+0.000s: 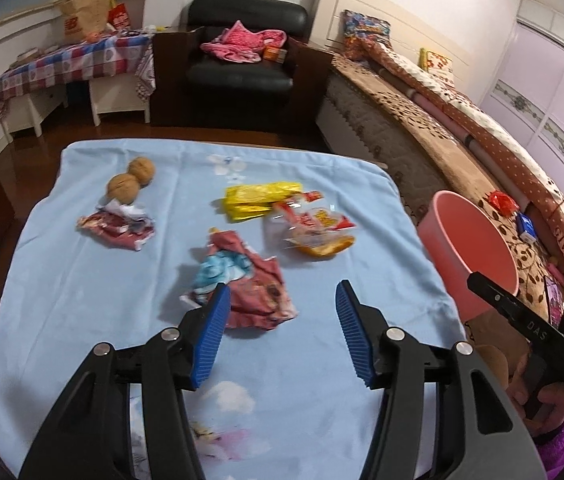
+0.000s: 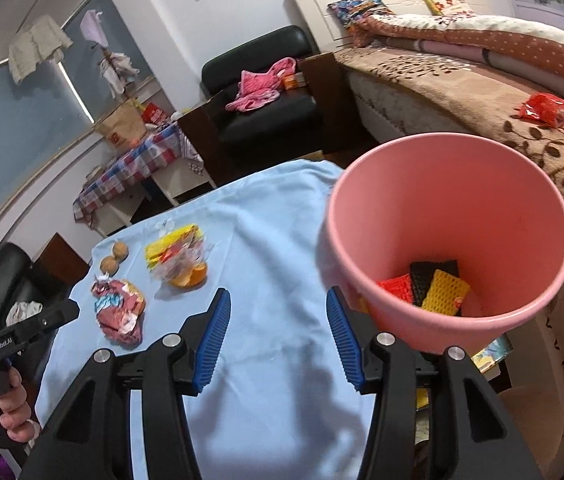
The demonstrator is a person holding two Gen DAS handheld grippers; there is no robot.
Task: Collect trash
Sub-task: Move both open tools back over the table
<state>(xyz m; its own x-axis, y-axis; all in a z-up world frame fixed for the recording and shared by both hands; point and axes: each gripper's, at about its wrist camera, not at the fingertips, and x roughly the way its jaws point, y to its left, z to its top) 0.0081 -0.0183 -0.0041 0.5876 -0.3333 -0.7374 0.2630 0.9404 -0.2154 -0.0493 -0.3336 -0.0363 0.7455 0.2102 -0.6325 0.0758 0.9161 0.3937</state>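
Left claw (image 1: 280, 308) hangs spread and empty over the worktop (image 1: 82, 280), a crumpled wrapper (image 1: 242, 284) just beyond its left finger. Right claw (image 2: 276, 312) — also spread, empty — sits beside the pink bin (image 2: 450, 184), with more wrappers (image 1: 282, 208) and two walnuts (image 1: 130, 180) farther off.

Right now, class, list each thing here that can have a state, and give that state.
Left claw: open, empty.
Right claw: open, empty.
Pink bin: upright, foam nets inside.
Nearest wrapper: crumpled, on cloth.
Yellow packet: lying flat.
Walnuts: touching, whole.
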